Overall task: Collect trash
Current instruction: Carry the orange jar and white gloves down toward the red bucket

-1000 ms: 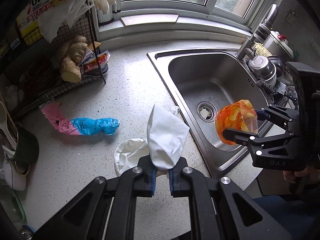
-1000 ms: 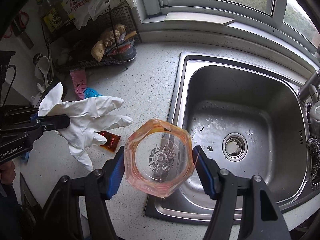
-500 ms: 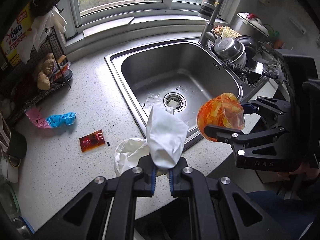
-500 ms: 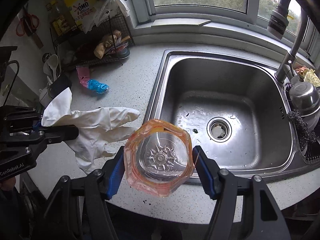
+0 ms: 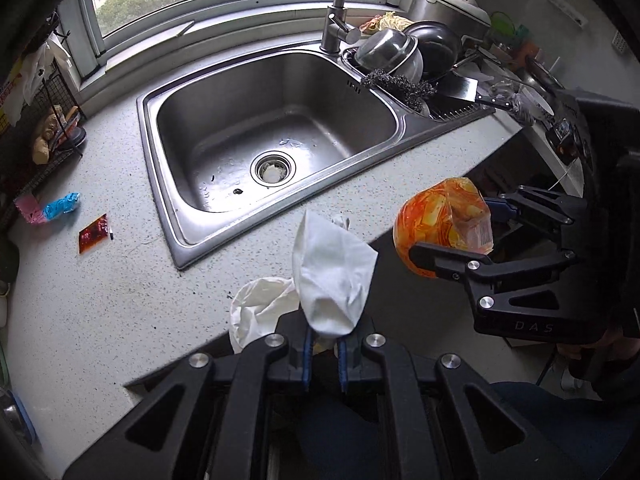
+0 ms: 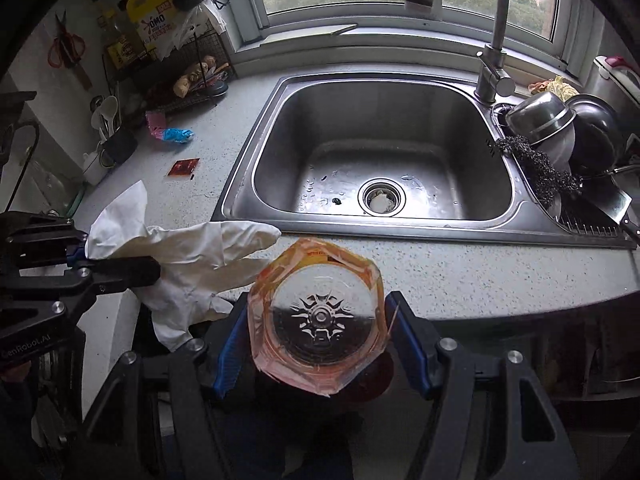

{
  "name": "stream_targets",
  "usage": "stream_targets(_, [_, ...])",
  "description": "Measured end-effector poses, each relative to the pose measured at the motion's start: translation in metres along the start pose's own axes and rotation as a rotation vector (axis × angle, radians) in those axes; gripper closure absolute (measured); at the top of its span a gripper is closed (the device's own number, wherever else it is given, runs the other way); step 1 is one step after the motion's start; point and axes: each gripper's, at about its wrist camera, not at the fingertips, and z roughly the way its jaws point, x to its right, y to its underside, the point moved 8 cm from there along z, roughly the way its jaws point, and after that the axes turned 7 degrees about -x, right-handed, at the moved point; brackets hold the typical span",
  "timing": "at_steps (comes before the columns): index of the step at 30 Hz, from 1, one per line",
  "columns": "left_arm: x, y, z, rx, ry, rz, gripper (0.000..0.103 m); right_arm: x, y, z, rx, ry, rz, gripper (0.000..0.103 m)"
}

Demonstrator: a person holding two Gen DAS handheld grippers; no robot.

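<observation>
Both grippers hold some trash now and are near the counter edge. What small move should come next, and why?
Probably carry both loads on past the counter edge toward a bin, which is not in view. The left hand-held gripper is shut on the white glove and the right hand-held gripper clamps the orange-wrapped plastic container, so neither can take more.

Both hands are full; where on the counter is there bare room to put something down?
The speckled counter is bare left of the sink, below the red sachet, and along the strip in front of the sink. It is crowded by the wire rack and the pink-and-blue wrapper, and right of the sink with bowls.
</observation>
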Motion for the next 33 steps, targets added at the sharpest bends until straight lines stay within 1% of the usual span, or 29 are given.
stream_targets(3, [0.021, 0.012, 0.016, -0.035, 0.005, 0.006, 0.095, 0.014, 0.023, -0.002, -0.008, 0.004, 0.016, 0.040])
stream_targets(7, [0.042, 0.026, 0.042, -0.095, 0.016, 0.024, 0.095, 0.027, 0.048, 0.006, -0.032, 0.010, 0.049, 0.040])
stream_targets(12, [0.053, 0.040, 0.084, -0.163, 0.014, 0.040, 0.095, 0.038, 0.078, 0.029, -0.060, 0.011, 0.083, 0.040])
stream_targets(18, [0.058, 0.055, 0.143, -0.222, 0.005, 0.066, 0.095, 0.050, 0.106, 0.078, -0.127, -0.002, 0.138, 0.040])
stream_targets(22, [0.059, 0.064, 0.185, -0.244, -0.002, 0.071, 0.095, 0.060, 0.122, 0.112, -0.160, 0.000, 0.160, 0.040])
stream_targets(27, [0.056, 0.079, 0.243, -0.267, 0.032, 0.041, 0.095, 0.067, 0.140, 0.155, -0.188, 0.002, 0.160, 0.040])
stream_targets(29, [0.054, 0.085, 0.267, -0.273, 0.027, 0.042, 0.095, 0.070, 0.149, 0.174, -0.193, -0.003, 0.160, 0.040])
stream_targets(32, [0.051, 0.094, 0.302, -0.273, -0.021, 0.049, 0.095, 0.076, 0.161, 0.204, -0.200, -0.006, 0.168, 0.040])
stream_targets(33, [0.050, 0.096, 0.313, -0.269, -0.022, 0.045, 0.095, 0.079, 0.165, 0.213, -0.197, -0.004, 0.167, 0.040])
